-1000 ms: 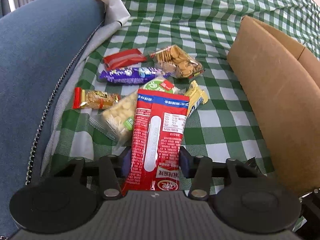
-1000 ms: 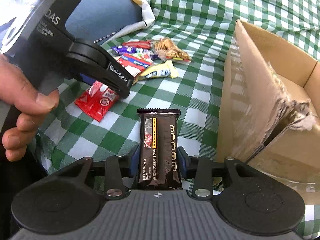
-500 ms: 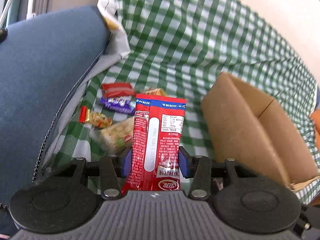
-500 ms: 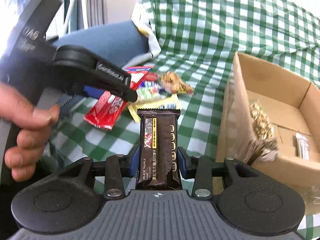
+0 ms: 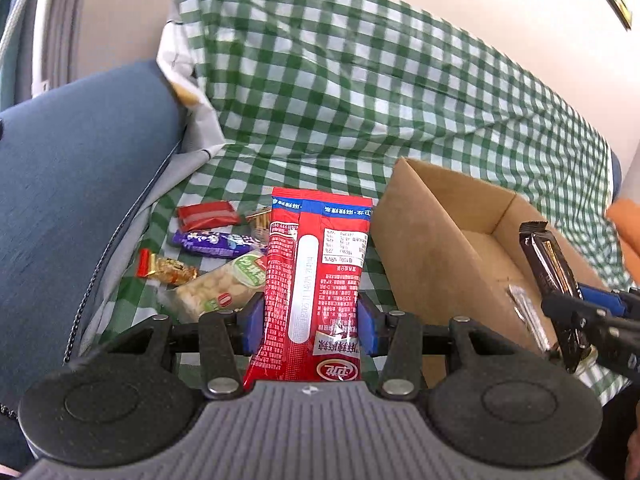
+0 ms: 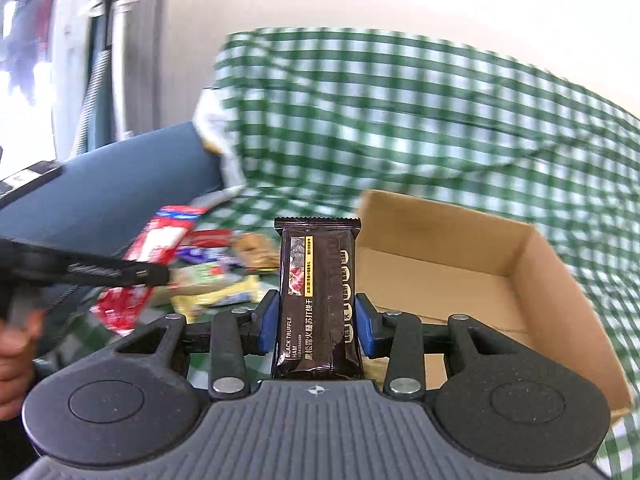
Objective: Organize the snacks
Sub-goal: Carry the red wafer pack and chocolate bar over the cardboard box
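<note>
Our left gripper [image 5: 311, 322] pinches the red snack packet [image 5: 318, 276] upright between its pads, while our right gripper [image 6: 316, 322] clamps the dark cracker bar [image 6: 318, 300] beside the cardboard box [image 6: 552, 280]

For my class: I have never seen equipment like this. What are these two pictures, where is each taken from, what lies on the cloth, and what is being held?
There is no robot here. A person holds a hand tool with two fingers in each hand, and a wide-angle camera on each tool looks forward along its fingers.

The left-hand view shows the left gripper clamped on a tall red snack packet. The right-hand view shows the right gripper clamped on a dark brown cracker bar.

Everything sits on a green checked cloth. On it lie loose snacks: a small red packet, a purple bar, an orange-and-red bar and a clear bag of pale biscuits. To their right stands an open cardboard box, with a silvery wrapper already inside.
</note>
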Action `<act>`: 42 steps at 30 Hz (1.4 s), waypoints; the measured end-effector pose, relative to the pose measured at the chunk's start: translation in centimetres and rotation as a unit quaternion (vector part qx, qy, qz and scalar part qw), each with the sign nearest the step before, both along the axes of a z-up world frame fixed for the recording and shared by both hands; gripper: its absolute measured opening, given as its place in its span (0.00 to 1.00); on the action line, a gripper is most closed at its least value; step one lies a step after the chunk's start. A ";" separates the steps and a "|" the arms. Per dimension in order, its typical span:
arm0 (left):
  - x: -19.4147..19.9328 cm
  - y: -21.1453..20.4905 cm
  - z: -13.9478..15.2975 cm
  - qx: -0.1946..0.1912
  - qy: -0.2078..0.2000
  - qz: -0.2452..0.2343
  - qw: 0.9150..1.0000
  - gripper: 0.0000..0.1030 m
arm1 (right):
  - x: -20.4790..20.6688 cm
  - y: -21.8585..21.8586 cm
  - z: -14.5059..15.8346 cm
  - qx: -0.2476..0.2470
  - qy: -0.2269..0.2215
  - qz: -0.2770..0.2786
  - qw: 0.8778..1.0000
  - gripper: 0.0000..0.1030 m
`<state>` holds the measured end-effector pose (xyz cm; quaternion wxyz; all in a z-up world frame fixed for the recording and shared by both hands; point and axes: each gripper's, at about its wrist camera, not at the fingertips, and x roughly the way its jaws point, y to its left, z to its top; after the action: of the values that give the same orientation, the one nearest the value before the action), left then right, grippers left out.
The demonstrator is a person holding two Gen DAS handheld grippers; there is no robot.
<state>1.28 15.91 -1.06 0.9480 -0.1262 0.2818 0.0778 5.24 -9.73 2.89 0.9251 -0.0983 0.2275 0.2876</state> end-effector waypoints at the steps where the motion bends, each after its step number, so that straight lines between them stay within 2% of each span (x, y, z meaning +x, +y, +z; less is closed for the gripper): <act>1: 0.1 -0.3 -0.1 0.006 0.000 -0.004 1.000 0.50 | 0.4 -0.6 -0.3 0.005 0.005 -0.014 1.000 0.40; 6: 0.3 -1.3 -0.4 0.027 -0.001 -0.022 0.999 0.50 | 1.2 -2.4 -1.2 0.024 0.010 -0.053 0.998 0.40; 16: 0.5 -2.8 -0.2 0.052 -0.016 -0.040 0.998 0.50 | 2.4 -4.8 -0.7 0.061 0.019 -0.080 0.995 0.40; 21: 0.6 -2.7 0.9 0.028 -0.025 -0.035 0.999 0.50 | 2.7 -5.9 -0.4 0.078 0.011 -0.101 0.992 0.40; 27: 2.6 -4.9 4.1 0.012 -0.040 -0.038 0.998 0.50 | 3.3 -7.4 -0.2 0.090 -0.014 -0.146 0.985 0.40; 31: 4.7 -8.0 6.6 0.010 -0.061 -0.066 0.996 0.50 | 3.8 -8.5 -0.2 0.093 -0.030 -0.186 0.978 0.40; 35: 7.1 -11.3 8.9 0.011 -0.077 -0.100 0.992 0.50 | 3.8 -10.4 0.1 0.109 -0.058 -0.245 0.962 0.40; 42: 10.4 -15.8 10.6 0.002 -0.090 -0.135 0.987 0.50 | 4.2 -12.7 0.1 0.126 -0.076 -0.293 0.945 0.40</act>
<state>11.66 0.10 9.51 0.9715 -0.0914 0.2095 -0.0621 9.39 -22.43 2.95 0.9879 0.0688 0.1370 0.0219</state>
